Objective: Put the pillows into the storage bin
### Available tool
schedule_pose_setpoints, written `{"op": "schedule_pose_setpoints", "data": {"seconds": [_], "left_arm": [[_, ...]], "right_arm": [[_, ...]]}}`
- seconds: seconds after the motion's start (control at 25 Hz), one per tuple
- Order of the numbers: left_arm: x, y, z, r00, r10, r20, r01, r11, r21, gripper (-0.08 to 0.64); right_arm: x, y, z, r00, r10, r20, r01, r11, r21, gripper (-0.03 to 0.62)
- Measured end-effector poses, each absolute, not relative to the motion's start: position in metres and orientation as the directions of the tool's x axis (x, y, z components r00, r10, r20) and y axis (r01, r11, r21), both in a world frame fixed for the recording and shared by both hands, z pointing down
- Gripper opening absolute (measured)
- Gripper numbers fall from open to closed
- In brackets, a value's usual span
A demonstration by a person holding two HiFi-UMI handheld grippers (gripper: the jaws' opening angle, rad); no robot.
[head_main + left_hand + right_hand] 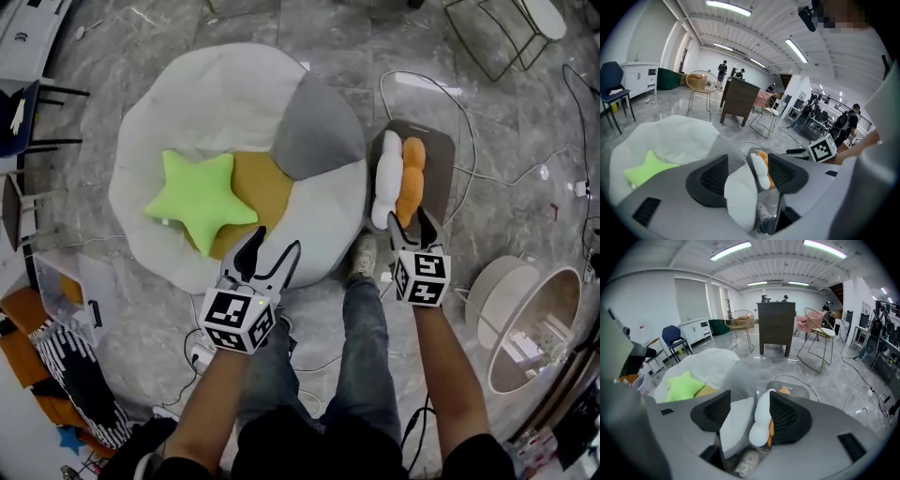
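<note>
A lime-green star pillow (pixel 200 199) lies on a big white, grey and yellow beanbag (pixel 216 103). To its right a grey storage bin (pixel 439 150) stands on the floor, with a white pillow (pixel 386 178) and an orange pillow (pixel 411 180) sticking up out of it. My left gripper (pixel 275 246) hangs open over the beanbag's near edge, a little right of the star. Just short of the bin, my right gripper (pixel 411 225) is open too. Both gripper views show bare jaws: left gripper (pixel 747 174), right gripper (pixel 750 417), white pillow (pixel 761 425), star (pixel 684 385).
Cables (pixel 487 178) trail over the marble floor around the bin. A round white lampshade (pixel 530 328) lies at the right, a wire chair (pixel 497 33) at the back right, a blue chair (pixel 19 112) at the left. The person's shoe (pixel 361 255) is between beanbag and bin.
</note>
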State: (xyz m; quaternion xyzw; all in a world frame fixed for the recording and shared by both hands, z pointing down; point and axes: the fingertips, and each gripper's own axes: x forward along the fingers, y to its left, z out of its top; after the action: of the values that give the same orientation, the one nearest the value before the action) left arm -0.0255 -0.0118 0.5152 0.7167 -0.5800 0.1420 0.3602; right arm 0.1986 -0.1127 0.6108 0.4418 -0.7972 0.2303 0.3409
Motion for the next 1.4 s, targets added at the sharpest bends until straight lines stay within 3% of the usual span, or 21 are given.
{"op": "schedule_pose_setpoints", "data": {"seconds": [0.32,0.64,1.2,1.4], "left_arm": [[-0.106,0.047,0.491,0.176,-0.776,0.606,-0.944,0.041,0.327,0.282],[-0.188,0.14,0.527,0.052,-0.733,0.679,-0.933,0.207,0.294,0.282],[-0.26,0.206,0.589,0.014,-0.683,0.731,-0.894,0.319,0.315,0.282],[-0.274,0.241,0.611,0.017,-0.652,0.758,-0.877,0.354,0.324,0.282]], "right_arm": [[0.098,-0.087,0.581,-0.478,-0.509,0.716,-0.773,0.63,-0.068,0.273],[-0.019,-0.024,0.603,-0.569,-0.358,0.74,-0.615,0.783,-0.095,0.273],[-0.143,0.062,0.657,-0.592,-0.156,0.79,-0.462,0.869,-0.175,0.273],[-0.181,0.098,0.697,-0.575,-0.08,0.814,-0.473,0.844,-0.252,0.273]]}}
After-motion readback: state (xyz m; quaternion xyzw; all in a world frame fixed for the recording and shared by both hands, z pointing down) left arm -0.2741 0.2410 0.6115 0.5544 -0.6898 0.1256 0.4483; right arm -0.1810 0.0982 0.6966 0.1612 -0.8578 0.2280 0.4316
